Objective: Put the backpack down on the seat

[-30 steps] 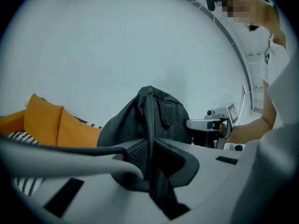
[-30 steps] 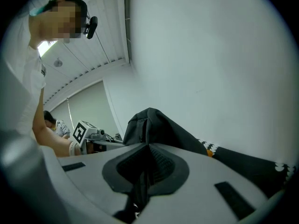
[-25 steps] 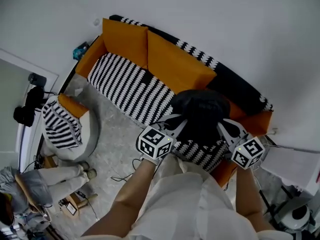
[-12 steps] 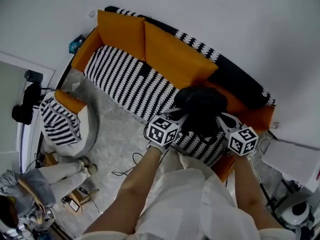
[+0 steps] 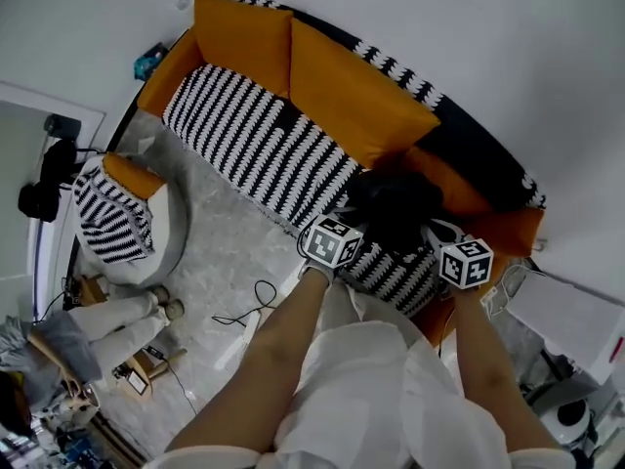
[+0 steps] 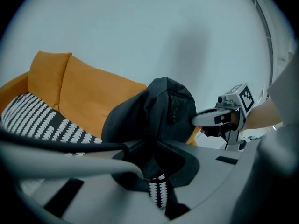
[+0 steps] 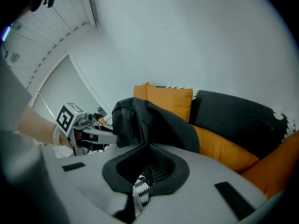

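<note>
One black backpack (image 5: 395, 203), soft rumpled fabric with a rounded top, hangs over the right end of the sofa seat (image 5: 254, 149), which has a black-and-white zigzag weave; whether it touches the seat cannot be told. Two grippers flank it: the left gripper (image 5: 354, 225) and the right gripper (image 5: 430, 231), each clenched on its dark fabric. Behind it stand two plump, rectangular orange back cushions (image 5: 356, 101)
</note>
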Tool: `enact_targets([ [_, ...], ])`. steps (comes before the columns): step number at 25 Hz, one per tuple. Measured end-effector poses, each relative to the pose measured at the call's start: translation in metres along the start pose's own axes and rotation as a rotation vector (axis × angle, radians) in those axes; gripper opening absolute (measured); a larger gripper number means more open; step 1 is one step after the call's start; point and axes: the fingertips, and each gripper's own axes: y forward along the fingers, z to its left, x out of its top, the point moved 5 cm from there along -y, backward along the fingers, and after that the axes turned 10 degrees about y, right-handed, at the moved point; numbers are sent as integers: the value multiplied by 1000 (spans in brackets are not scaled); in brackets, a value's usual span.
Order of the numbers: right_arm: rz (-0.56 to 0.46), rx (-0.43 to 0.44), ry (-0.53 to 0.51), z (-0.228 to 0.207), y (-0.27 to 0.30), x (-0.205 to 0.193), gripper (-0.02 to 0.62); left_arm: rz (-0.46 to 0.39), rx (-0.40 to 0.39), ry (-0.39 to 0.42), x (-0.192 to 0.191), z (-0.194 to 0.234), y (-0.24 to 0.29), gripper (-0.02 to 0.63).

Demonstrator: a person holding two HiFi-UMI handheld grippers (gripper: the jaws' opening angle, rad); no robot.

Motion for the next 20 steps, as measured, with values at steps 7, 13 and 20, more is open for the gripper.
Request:
enact_targets([
  [7, 28, -40, -7, -6, 6, -1, 25, 5, -4, -13, -3, 3, 7, 52],
  [13, 53, -41, 11, -9, 3, -5, 35, 40, -21, 4, -6, 2, 9, 62],
  [20, 55, -34, 23, -13, -4, -2, 93, 61, -45, 18, -6, -1, 7, 160],
])
